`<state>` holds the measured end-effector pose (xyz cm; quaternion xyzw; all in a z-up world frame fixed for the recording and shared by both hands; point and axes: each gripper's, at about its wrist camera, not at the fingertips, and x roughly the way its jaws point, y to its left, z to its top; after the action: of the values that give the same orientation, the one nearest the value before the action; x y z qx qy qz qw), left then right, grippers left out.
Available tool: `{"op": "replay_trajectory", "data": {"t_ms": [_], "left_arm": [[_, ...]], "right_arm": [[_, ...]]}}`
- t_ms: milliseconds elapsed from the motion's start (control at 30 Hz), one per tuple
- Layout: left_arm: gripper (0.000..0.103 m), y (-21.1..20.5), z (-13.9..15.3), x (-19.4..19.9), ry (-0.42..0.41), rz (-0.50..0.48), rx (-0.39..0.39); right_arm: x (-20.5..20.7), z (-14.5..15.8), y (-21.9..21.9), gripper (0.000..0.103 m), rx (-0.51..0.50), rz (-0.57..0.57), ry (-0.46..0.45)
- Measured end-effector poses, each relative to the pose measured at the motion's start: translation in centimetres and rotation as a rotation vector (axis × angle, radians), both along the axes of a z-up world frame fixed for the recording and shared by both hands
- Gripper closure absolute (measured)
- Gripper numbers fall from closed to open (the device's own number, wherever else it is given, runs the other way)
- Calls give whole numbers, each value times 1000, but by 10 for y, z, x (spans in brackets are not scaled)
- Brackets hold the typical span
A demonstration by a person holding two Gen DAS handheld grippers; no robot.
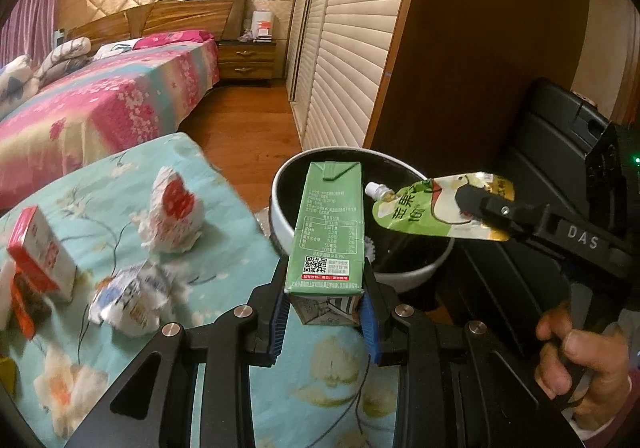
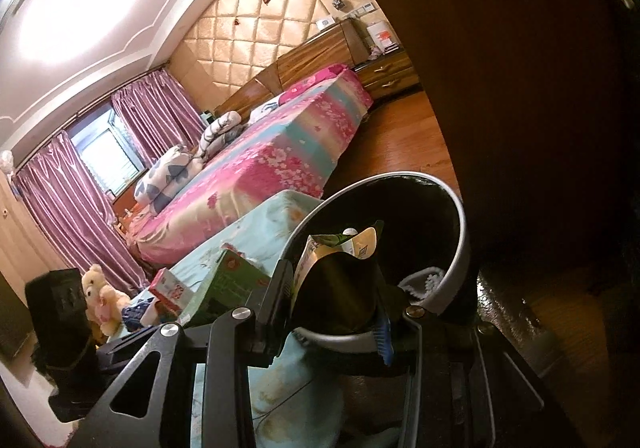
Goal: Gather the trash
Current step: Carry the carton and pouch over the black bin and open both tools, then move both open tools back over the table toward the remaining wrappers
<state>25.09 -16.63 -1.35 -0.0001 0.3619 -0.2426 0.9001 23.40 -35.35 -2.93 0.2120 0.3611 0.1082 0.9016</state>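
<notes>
Your left tongs [image 1: 325, 312] clench one green carton [image 1: 328, 224]; your right tongs [image 1: 486, 210] grip one pouch [image 1: 412, 208] over the bin [image 1: 280, 216]; two crumpled wrappers [image 1: 174, 208] remain on the surface [image 1: 240, 248].

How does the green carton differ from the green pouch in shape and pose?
The green carton is a stiff box, upright; the green pouch is flat, crumpled and lies sideways. The pouch has a white spout; the carton shows none. Both are gripped over the white bin: carton by left gripper, pouch by right gripper.

"DAS" stands in pale letters on the right gripper [image 1: 472, 214]. The green pouch [image 1: 416, 208] shows "100"; the green carton [image 1: 328, 228] carries a QR code.
</notes>
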Motion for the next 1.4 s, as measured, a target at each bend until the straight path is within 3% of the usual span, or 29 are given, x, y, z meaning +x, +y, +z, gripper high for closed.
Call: {"op": "replay_trajectory", "data": {"t_ms": [800,900,967,1267,1400], "left_arm": [[73,-35,-11,40,21,-12,31],[60,-34,-10,42,22,-3,23],[47,-32,-9,38,15,9,16],[44,1,-22,9,42,49,-14],[44,25,-24,-9,47,88,-25]], "right_arm": [[33,-17,-17,66,-21,-15,80],[33,-16,-19,58,-12,-26,92],[33,-16,-20,44,-9,-35,91],[19,-11,-5,20,-3,-24,81],[11,-7,17,15,-20,18,77]]}}
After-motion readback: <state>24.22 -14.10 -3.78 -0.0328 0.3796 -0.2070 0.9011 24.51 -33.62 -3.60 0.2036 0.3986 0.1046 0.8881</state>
